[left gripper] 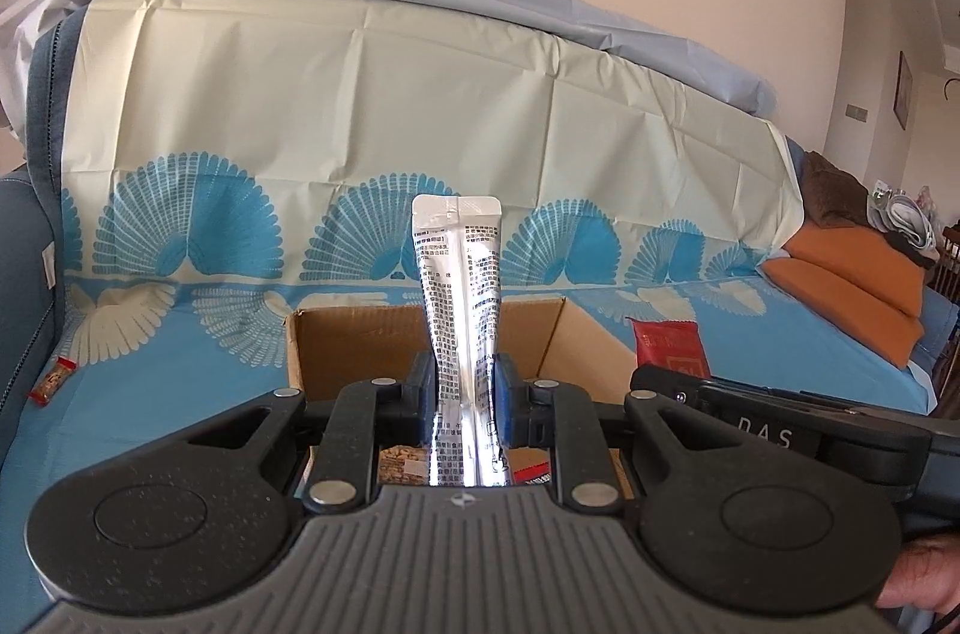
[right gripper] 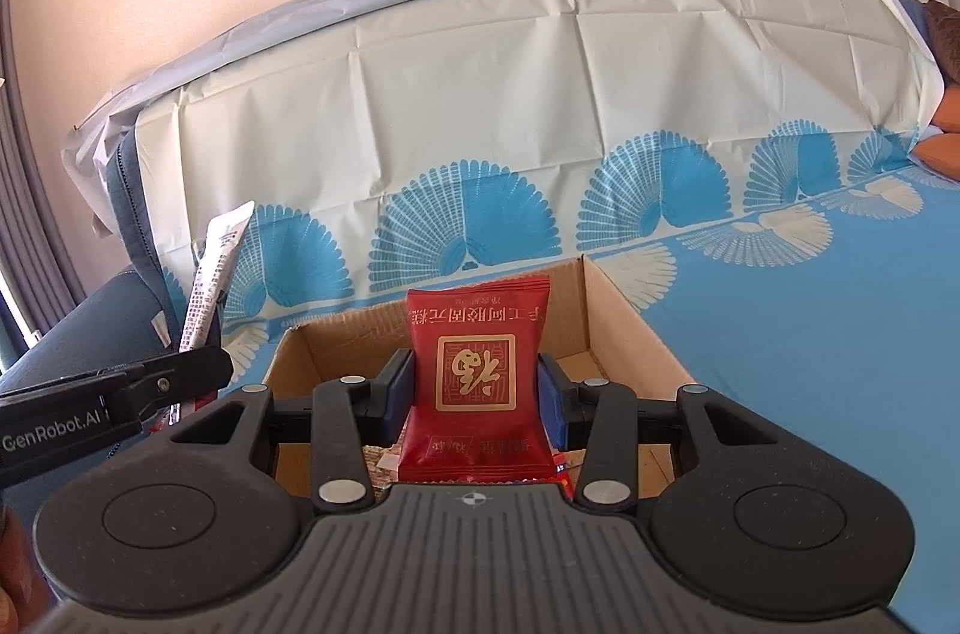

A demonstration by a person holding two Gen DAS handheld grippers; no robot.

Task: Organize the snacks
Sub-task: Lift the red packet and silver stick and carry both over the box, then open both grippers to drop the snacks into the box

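1. A tall, narrow silver foil sachet printed with black text [left gripper: 461, 310] is clamped upright between the blue pads of the left gripper [left gripper: 462, 397]; its sealed top stands well above the fingertips and its foot reaches down behind them.
2. A red, pillow-shaped snack packet with gold characters and a gold square emblem [right gripper: 477, 382] is pinched by its two sides between the blue pads of the right gripper [right gripper: 477, 388], held upright and rising above the fingertips.
3. An open brown cardboard box [left gripper: 354, 352] is seen directly ahead of and below both pairs of fingers; further wrapped snacks are partly visible on its floor beneath the held packets.
4. In the left wrist view, the right gripper's black finger [left gripper: 672, 385] and the red packet are seen to the right of the left fingers, over the box's right wall.
5. In the right wrist view, the silver sachet is seen tilted, to the left of the right fingers.
6. A small red and tan wrapped snack bar [left gripper: 53, 379] lies far left of the left fingers, well apart from the box, on the blue and cream fan-patterned cloth [left gripper: 180, 394] spread over the sofa.
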